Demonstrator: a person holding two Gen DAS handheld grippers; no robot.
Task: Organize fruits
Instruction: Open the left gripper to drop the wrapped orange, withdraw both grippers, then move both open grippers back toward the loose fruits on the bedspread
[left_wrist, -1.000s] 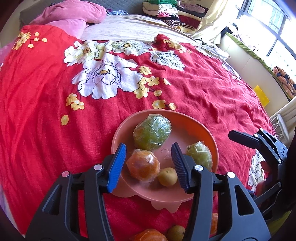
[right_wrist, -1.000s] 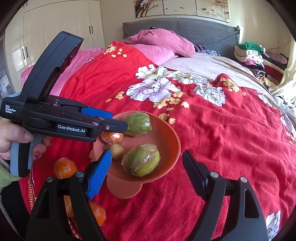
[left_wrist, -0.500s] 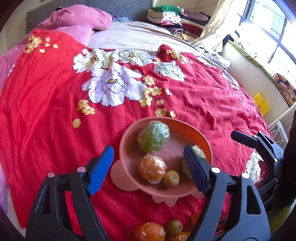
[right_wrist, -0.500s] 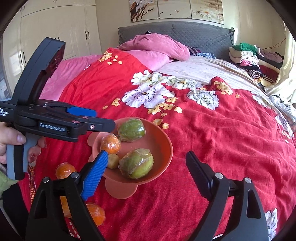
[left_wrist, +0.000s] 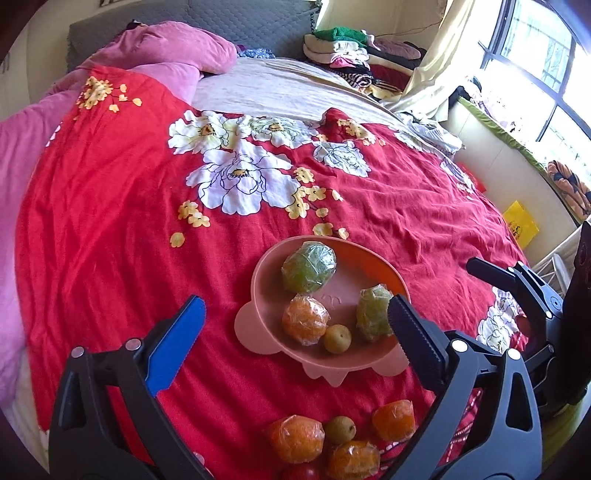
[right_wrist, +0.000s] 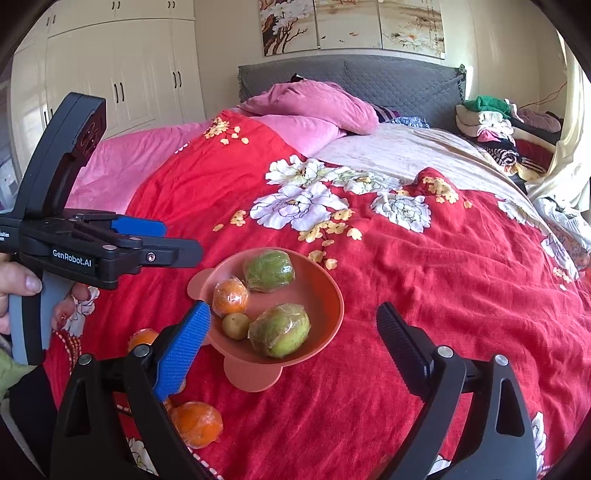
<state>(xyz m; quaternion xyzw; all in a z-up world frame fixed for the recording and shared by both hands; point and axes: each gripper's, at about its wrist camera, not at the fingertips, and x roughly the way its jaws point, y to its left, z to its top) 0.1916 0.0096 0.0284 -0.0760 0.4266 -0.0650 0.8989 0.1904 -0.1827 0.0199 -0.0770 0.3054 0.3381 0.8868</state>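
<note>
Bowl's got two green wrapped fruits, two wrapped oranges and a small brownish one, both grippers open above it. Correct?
Not quite: the bowl holds only one wrapped orange, as the left wrist view shows. The two green wrapped fruits and the small brownish fruit are there, and the left gripper and right gripper are both open.

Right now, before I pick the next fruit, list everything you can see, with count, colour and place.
Bowl: one, salmon pink, on the red quilt.
Wrapped green fruits: two, in the bowl.
Wrapped orange: one, in the bowl.
Small fruit: one, yellow-brown, in the bowl.
Loose oranges: at least three, wrapped, on the quilt nearest the camera.
Loose small fruit: one, among those oranges.
Quilt: red, white flowers.
Pillows: pink, at the headboard.
Folded clothes: one pile.
Left gripper: open, empty.
Right gripper: open, empty.
</note>
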